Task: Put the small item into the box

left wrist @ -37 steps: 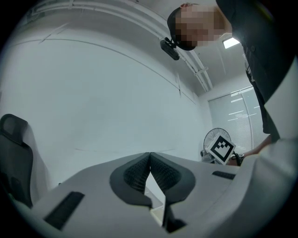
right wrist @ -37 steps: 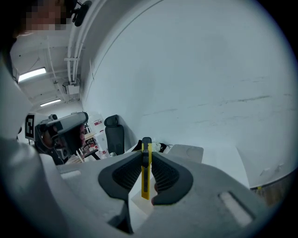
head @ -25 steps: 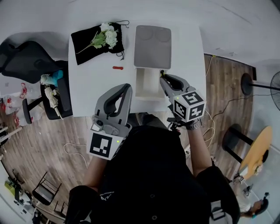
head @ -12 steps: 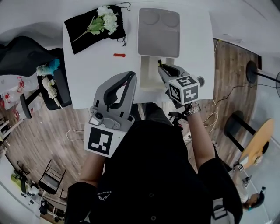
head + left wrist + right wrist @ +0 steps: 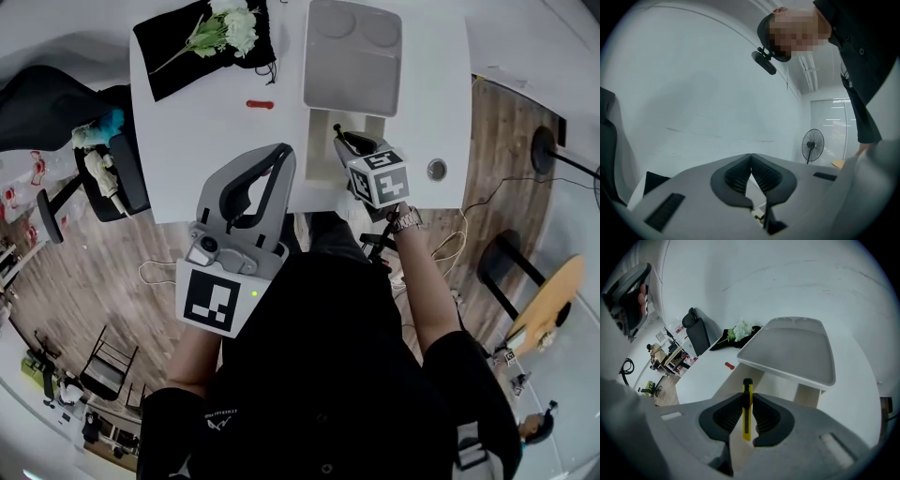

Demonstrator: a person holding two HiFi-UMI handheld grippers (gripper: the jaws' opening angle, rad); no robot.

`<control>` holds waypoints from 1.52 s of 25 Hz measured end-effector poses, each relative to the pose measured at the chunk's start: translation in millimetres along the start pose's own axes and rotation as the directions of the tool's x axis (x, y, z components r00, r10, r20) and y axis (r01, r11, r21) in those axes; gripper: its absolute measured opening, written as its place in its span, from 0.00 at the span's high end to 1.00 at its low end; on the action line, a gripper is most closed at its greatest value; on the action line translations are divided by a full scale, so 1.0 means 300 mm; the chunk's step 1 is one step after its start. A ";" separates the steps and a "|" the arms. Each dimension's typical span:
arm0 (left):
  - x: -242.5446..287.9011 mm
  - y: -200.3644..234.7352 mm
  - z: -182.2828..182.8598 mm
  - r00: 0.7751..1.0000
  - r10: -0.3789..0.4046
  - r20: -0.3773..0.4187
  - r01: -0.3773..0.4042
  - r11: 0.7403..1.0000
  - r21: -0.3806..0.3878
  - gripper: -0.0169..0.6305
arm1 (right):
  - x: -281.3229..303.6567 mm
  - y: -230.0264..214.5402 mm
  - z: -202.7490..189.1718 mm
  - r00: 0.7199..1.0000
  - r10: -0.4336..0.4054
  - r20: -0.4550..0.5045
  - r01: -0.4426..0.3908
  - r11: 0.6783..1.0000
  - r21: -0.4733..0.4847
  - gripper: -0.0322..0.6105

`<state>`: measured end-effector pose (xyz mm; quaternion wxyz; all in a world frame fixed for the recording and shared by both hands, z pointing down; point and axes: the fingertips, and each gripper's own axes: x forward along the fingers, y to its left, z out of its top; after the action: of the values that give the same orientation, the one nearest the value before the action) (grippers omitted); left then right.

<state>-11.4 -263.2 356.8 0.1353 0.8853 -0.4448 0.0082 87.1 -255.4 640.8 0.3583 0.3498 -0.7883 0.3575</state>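
My right gripper [image 5: 340,137] [image 5: 747,398] is shut on a yellow utility knife [image 5: 747,414], held upright between the pads with its black tip sticking out ahead. It hovers over the open pale box [image 5: 320,159] [image 5: 806,393], whose grey lid [image 5: 352,56] [image 5: 788,350] rests across the far part. A small red item [image 5: 260,104] [image 5: 729,365] lies on the white table [image 5: 206,141] left of the box. My left gripper [image 5: 278,155] [image 5: 751,158] is raised near the table's front edge, shut and empty, facing a wall.
A black cloth [image 5: 178,47] with white flowers [image 5: 234,23] lies at the table's far left. A small round grey disc [image 5: 436,170] sits near the right front corner. A black chair [image 5: 56,103] stands left of the table; a fan [image 5: 812,145] stands in the room.
My right gripper has moved forward with the knife, from the box's front edge to above its opening. The left gripper stays raised and shut.
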 end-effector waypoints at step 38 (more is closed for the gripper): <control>-0.102 0.024 -0.018 0.998 0.063 0.011 -0.063 0.998 0.003 0.97 | 0.043 -0.026 -0.007 0.995 -0.091 -0.029 0.091 0.996 -0.009 0.84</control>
<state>-35.1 -241.8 359.6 0.1311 0.8711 -0.4732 0.0081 87.5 -261.4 654.8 0.3871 0.3785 -0.7676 0.3430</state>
